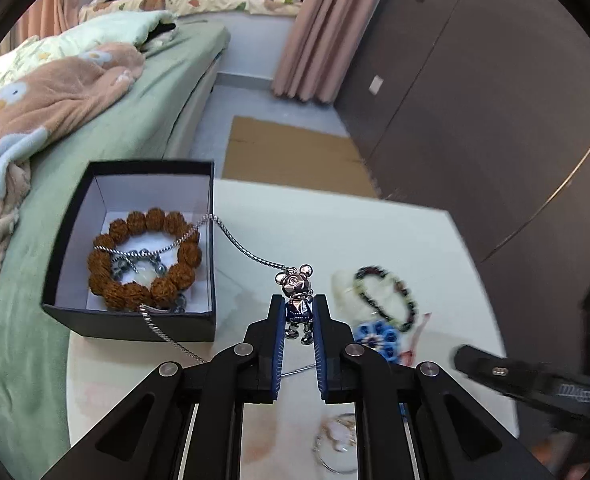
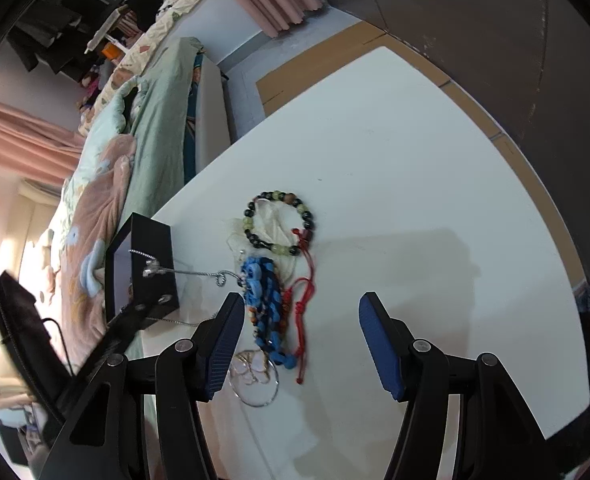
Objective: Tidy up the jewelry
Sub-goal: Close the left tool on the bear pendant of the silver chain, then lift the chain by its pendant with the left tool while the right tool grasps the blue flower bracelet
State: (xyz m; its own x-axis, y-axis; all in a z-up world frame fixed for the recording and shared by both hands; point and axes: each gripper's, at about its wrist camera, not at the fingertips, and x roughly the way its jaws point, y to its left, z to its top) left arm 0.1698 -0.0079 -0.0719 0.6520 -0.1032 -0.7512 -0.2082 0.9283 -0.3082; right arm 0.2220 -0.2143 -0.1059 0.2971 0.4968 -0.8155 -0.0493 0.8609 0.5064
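Observation:
My left gripper (image 1: 298,308) is shut on a silver bear pendant (image 1: 297,286), held above the white table (image 1: 395,240). Its silver chain (image 1: 251,254) runs back over the rim of a black box (image 1: 135,320) and hangs down the box's front. Inside the box lies a brown bead bracelet (image 1: 143,260). My right gripper (image 2: 301,308) stands open over the table with nothing between its fingers. Just left of it lie a blue bead piece (image 2: 265,300), a red cord (image 2: 303,308), a dark and green bead bracelet (image 2: 281,222) and a thin ring hoop (image 2: 255,382).
A bed with a green sheet (image 1: 143,120) and a pink blanket borders the table on the left. Flat cardboard (image 1: 291,156) lies on the floor beyond the table. A dark wardrobe (image 1: 475,100) and a pink curtain (image 1: 327,28) stand behind.

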